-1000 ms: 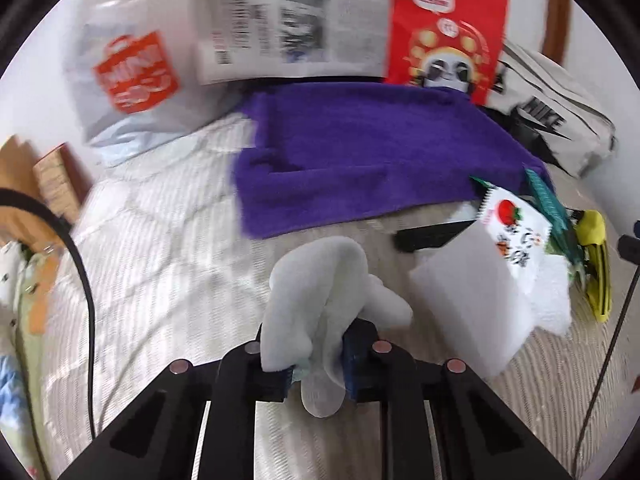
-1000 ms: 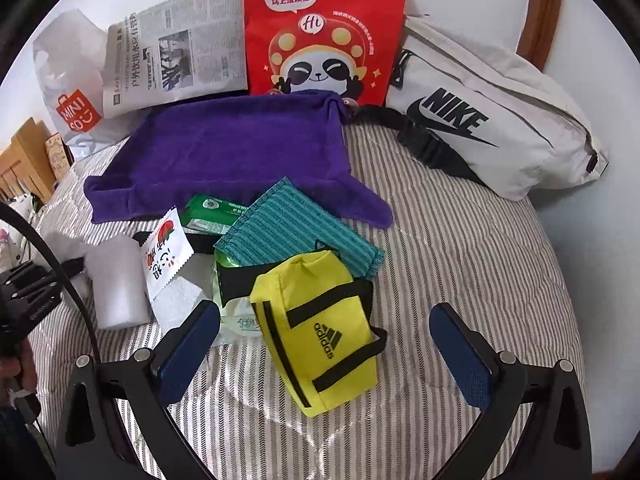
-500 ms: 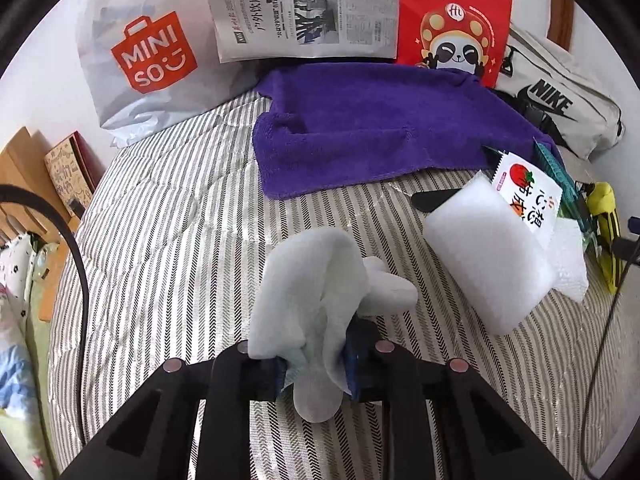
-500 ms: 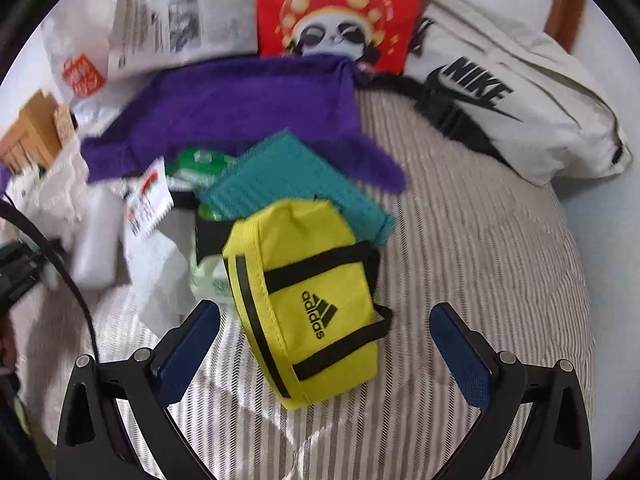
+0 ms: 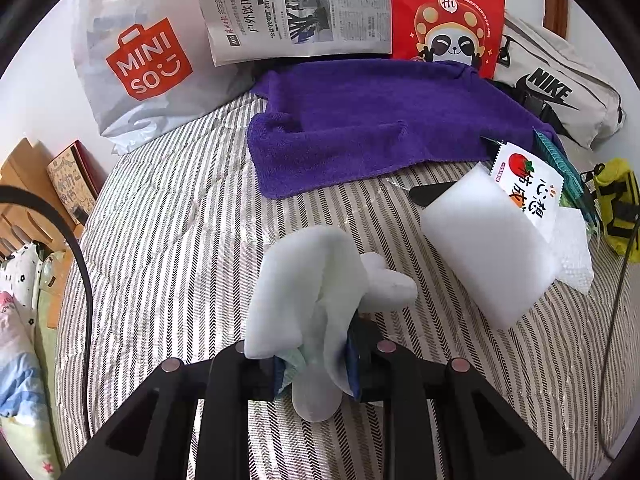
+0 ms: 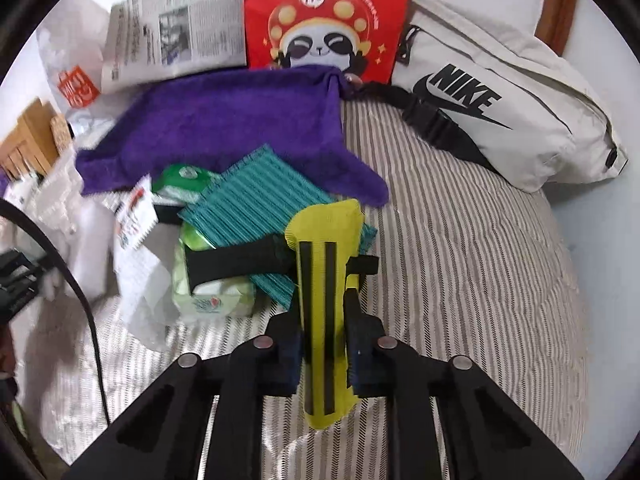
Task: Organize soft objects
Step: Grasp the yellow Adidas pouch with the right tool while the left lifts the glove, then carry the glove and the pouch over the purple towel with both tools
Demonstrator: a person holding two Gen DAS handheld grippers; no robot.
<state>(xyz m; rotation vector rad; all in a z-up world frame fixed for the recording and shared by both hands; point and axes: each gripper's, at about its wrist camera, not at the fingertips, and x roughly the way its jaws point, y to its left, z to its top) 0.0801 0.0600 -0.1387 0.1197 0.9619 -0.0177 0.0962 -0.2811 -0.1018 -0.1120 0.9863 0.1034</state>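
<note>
My left gripper (image 5: 316,364) is shut on a crumpled white cloth (image 5: 308,288), held just above the striped bed (image 5: 168,240). My right gripper (image 6: 326,344) is shut on a small yellow pouch with black stripes (image 6: 324,280), squeezing it flat and upright between the pads. The pouch's black strap (image 6: 240,260) trails left over a pack of wet wipes (image 6: 212,292) and a teal striped cloth (image 6: 256,200). A purple towel lies spread at the back of the bed (image 5: 360,120) (image 6: 224,124). To the right of the left gripper rests a white foam block (image 5: 488,256).
Against the wall lean a Miniso bag (image 5: 144,60), a newspaper (image 5: 296,8) and a red panda bag (image 6: 328,16). A grey Nike waist bag (image 6: 500,108) lies at the back right. A snack packet (image 5: 528,184) and bubble wrap (image 5: 576,248) lie by the foam. Wooden furniture (image 5: 24,200) stands left.
My right gripper, wide open over the yellow pouch before, has shut on it and squeezed it upright. The left gripper has kept its hold on the white cloth and barely moved.
</note>
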